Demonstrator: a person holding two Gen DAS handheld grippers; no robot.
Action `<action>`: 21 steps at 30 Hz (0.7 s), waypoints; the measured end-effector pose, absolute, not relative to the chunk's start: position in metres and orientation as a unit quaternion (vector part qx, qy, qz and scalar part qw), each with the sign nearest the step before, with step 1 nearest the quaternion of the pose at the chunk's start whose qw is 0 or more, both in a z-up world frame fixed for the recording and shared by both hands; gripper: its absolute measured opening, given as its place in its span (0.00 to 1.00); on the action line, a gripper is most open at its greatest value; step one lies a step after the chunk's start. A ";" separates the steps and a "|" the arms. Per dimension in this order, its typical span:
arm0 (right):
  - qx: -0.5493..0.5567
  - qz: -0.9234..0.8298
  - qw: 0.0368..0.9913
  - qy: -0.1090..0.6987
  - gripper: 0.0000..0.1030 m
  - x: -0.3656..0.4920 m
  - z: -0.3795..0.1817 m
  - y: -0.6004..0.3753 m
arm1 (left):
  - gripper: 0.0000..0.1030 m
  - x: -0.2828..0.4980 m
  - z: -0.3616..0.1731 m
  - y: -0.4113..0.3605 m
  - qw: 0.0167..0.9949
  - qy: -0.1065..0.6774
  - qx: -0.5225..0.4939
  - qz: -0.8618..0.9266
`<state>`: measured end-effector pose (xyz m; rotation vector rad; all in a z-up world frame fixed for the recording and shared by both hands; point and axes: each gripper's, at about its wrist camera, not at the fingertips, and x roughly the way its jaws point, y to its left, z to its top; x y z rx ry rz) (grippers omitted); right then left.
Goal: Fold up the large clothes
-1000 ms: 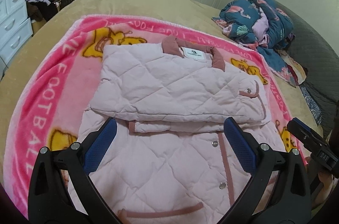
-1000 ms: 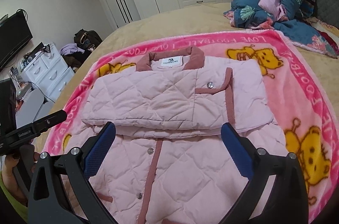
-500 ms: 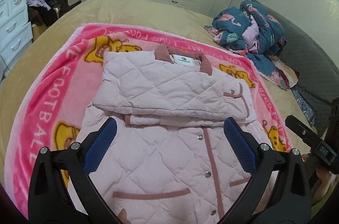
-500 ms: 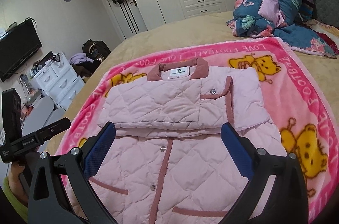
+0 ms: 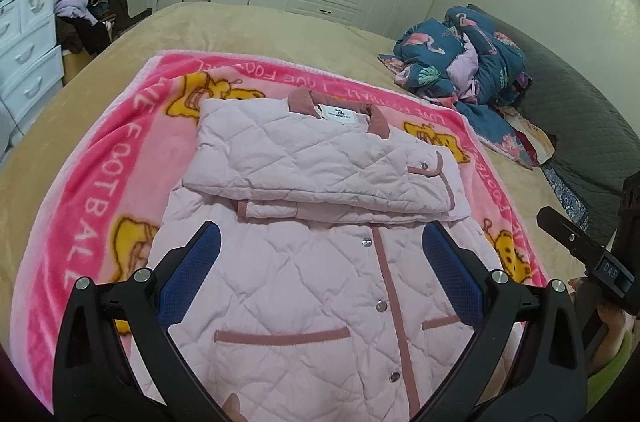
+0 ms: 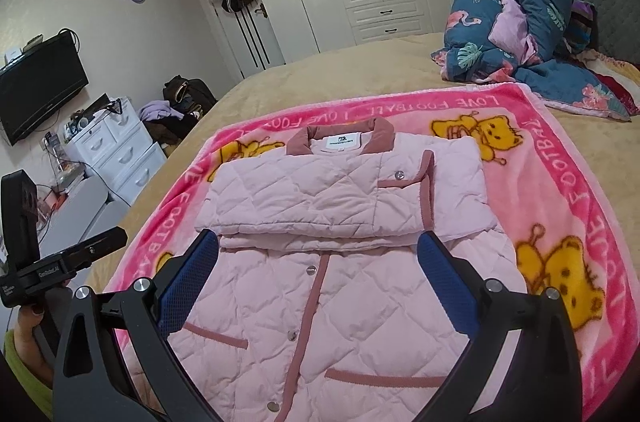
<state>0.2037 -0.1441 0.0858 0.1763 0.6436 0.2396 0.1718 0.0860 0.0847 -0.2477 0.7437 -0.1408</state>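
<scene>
Overhead, both tools (image 5: 322, 254) (image 6: 320, 254) (jaws wide) above jacket (image 5: 320, 286)

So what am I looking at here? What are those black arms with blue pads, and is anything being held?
No robot: a person holds a pair of tongs in each hand, each with a camera looking along its two fingers. One picture is from the left tongs, the other from the right tongs; the black arms with blue pads are the fingers. Both stand open and hold nothing. On the bed lies a pink blanket, and on it a pink jacket with its sleeves folded across the chest. A blue bundle of bedding sits to the right.
</scene>
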 end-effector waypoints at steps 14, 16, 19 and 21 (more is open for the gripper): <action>0.086 0.128 0.937 0.313 0.96 0.175 0.087 -0.146 | 0.92 0.144 0.085 0.081 0.923 0.361 -0.111 -0.069; 0.088 0.130 0.937 0.313 0.96 0.172 0.086 -0.147 | 0.92 0.142 0.083 0.080 0.923 0.361 -0.109 -0.068; 0.088 0.130 0.937 0.313 0.96 0.167 0.085 -0.148 | 0.92 0.137 0.081 0.079 0.924 0.363 -0.105 -0.068; 0.087 0.130 0.936 0.314 0.96 0.164 0.084 -0.148 | 0.92 0.135 0.079 0.079 0.923 0.364 -0.103 -0.066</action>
